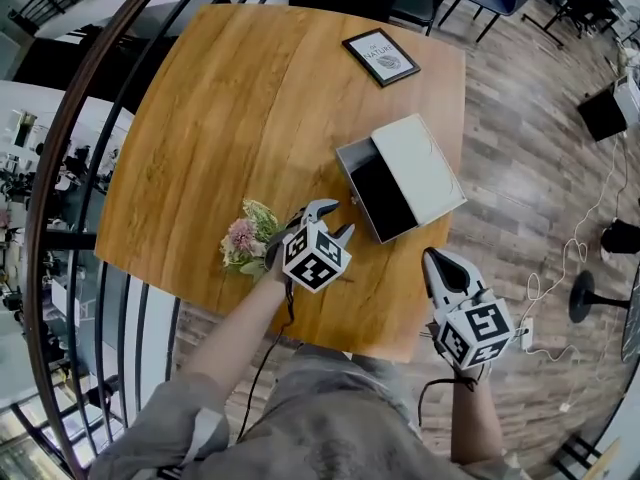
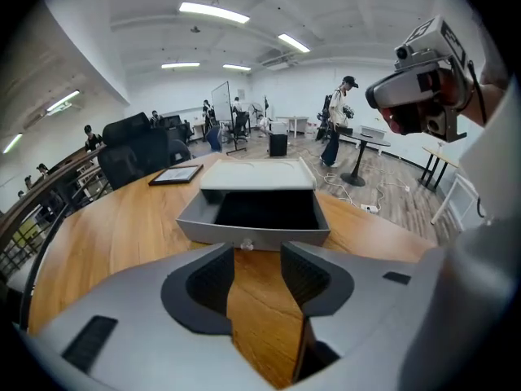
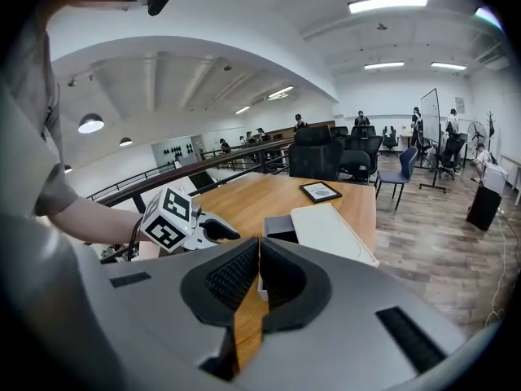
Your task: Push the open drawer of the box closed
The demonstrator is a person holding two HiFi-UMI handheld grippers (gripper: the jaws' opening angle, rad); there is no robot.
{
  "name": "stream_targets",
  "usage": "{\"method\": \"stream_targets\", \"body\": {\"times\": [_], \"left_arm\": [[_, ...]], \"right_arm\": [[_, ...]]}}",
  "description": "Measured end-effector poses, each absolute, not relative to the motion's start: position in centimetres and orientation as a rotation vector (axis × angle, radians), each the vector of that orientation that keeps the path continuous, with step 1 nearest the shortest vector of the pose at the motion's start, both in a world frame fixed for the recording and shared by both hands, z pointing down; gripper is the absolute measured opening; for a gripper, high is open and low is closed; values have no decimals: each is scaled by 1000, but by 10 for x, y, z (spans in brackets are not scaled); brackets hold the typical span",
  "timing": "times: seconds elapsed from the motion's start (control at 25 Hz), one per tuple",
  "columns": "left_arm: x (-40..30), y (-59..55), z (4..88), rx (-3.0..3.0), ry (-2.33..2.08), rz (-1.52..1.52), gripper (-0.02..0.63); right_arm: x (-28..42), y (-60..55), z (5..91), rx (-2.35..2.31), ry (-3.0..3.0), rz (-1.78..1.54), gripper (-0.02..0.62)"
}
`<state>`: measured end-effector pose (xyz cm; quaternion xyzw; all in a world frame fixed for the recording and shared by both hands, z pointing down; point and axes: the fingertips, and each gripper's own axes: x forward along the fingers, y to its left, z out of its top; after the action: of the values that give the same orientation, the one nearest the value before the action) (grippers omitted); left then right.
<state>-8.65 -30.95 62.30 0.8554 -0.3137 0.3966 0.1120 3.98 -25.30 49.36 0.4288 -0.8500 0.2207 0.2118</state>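
A grey box with a white lid (image 1: 420, 163) lies on the round wooden table (image 1: 230, 118), its dark drawer (image 1: 378, 196) pulled out toward me. In the left gripper view the drawer's grey front (image 2: 203, 228) with a small knob (image 2: 247, 245) faces the jaws, a short way ahead. My left gripper (image 1: 338, 218) (image 2: 258, 255) is open with nothing between its fingers, just left of the drawer front. My right gripper (image 1: 432, 256) (image 3: 259, 255) hangs near the table's front edge, below the box, jaws shut on nothing. The box (image 3: 330, 230) and left gripper (image 3: 213, 230) show in its view.
A small bunch of flowers (image 1: 248, 240) lies left of the left gripper. A framed picture (image 1: 381, 56) (image 2: 176, 173) sits at the table's far side. A curved black railing (image 1: 60, 168) runs along the left. Cables and a lamp base (image 1: 590, 298) lie on the floor at right.
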Motion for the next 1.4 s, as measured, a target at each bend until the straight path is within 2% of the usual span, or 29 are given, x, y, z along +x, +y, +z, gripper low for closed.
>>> {"method": "stream_targets", "body": {"times": [0.52,0.68,1.4], "left_arm": [[-71,-333,680,2457,-901,1292,151],[-69,-334,690,2453,-890,1335,86],[-41,-350,689,2456,-857,1257,80]], "right_arm": [[64,-266,532,1123,-2358,694,34],[68,-266,540,1123,-2351,712,34],[86,-258,559,1158,-2315,764,34]]}}
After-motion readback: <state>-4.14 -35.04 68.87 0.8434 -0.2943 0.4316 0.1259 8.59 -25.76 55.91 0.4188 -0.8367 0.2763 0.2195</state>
